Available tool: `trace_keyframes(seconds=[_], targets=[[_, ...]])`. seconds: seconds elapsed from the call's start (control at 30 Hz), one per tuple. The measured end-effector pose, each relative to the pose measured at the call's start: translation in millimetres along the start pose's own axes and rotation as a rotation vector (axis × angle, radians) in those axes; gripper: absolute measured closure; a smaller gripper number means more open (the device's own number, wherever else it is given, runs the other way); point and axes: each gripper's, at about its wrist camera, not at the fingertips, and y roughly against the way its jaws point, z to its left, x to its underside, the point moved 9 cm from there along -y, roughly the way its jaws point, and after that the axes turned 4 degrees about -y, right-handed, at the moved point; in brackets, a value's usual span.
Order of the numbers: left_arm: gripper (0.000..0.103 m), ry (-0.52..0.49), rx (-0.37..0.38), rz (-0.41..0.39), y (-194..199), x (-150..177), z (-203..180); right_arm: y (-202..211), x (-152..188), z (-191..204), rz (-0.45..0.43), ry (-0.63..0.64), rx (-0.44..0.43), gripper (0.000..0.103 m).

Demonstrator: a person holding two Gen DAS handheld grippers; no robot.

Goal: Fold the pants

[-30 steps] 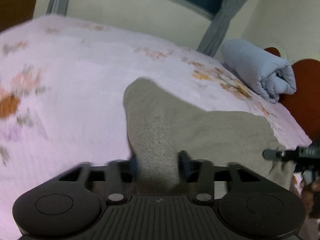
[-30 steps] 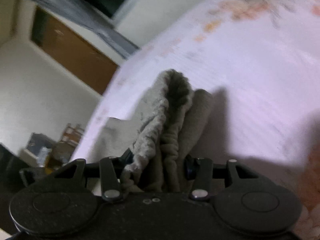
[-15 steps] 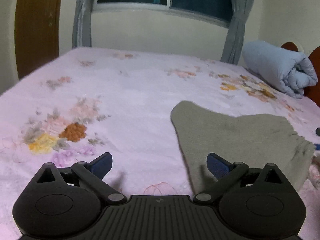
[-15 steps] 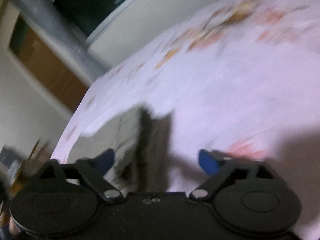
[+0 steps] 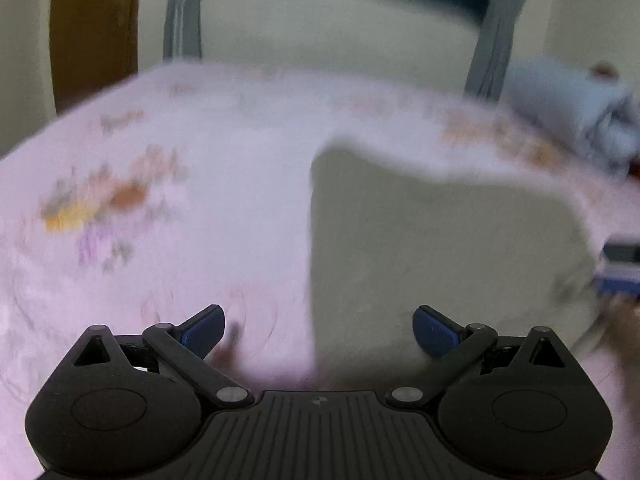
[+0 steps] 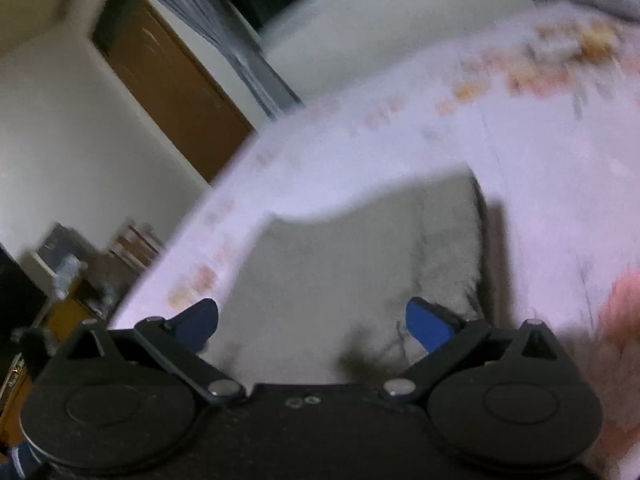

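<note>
Pants point(image 5: 432, 240) flat on bed point(image 5: 224, 184), left gripper point(image 5: 319, 330) and right gripper point(image 6: 312, 326) angled downward above them, jaws just spread wide, empty

A bed point(image 5: 224, 168) under a pink floral cover carries folded grey pants point(image 5: 432, 240) at three o'clock — a rolled blue blanket point(image 5: 572, 112) at two.

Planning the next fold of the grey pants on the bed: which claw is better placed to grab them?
Probably the right claw: open, with the grey pants lying directly ahead between its fingers. The left claw, also open, straddles their left edge, half over the pink bedspread.
</note>
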Motion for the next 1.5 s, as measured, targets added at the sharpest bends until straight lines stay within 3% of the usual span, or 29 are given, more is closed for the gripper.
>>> trace_keyframes(seconds=[0.03, 0.13, 0.2, 0.23, 0.27, 0.37, 0.47, 0.63, 0.8, 0.93, 1.03, 1.13, 1.23, 1.37, 1.5], targets=[[0.002, 0.044, 0.026, 0.012, -6, 6, 4, 1, 0, -7, -0.013, -0.029, 0.002, 0.025], [0.000, 0.119, 0.054, 0.012, -4, 7, 15, 11, -7, -6, -0.006, -0.064, -0.018, 0.029], [0.000, 0.119, 0.040, -0.011, 9, 3, 19, 29, -10, 11, -0.046, -0.007, -0.003, 0.024], [0.000, 0.112, 0.029, -0.019, 17, 3, 22, 38, -8, 16, -0.063, 0.032, 0.022, 0.010], [0.000, 0.106, 0.020, -0.025, 22, 3, 26, 43, -8, 19, -0.080, 0.082, 0.064, 0.006], [0.000, 0.093, -0.001, -0.053, 48, 5, 36, 67, 6, 25, -0.105, 0.234, 0.167, 0.006], [0.000, 0.080, -0.025, -0.087, 78, 9, 47, 91, 25, 22, -0.111, 0.290, 0.243, 0.006], [0.000, 0.092, -0.070, -0.113, 131, 31, 63, 131, 55, 13, -0.147, 0.357, 0.453, 0.006], [0.000, 0.033, -0.105, -0.146, 177, 56, 69, 176, 93, 19, -0.212, 0.433, 0.505, 0.006], [0.000, -0.001, -0.101, -0.215, 219, 70, 62, 208, 113, 33, -0.296, 0.436, 0.503, 0.006], [0.000, -0.050, -0.142, -0.286, 249, 80, 54, 233, 122, 40, -0.375, 0.392, 0.494, 0.006], [0.000, -0.049, -0.114, -0.316, 271, 94, 42, 254, 138, 43, -0.436, 0.384, 0.501, 0.006], [0.000, -0.018, -0.066, -0.367, 291, 112, 27, 262, 165, 43, -0.446, 0.387, 0.504, 0.006], [0.000, -0.080, -0.104, -0.399, 303, 124, 2, 262, 177, 63, -0.441, 0.448, 0.478, 0.006], [0.000, 0.000, -0.015, -0.418, 313, 126, -15, 255, 189, 82, -0.419, 0.475, 0.400, 0.006]])
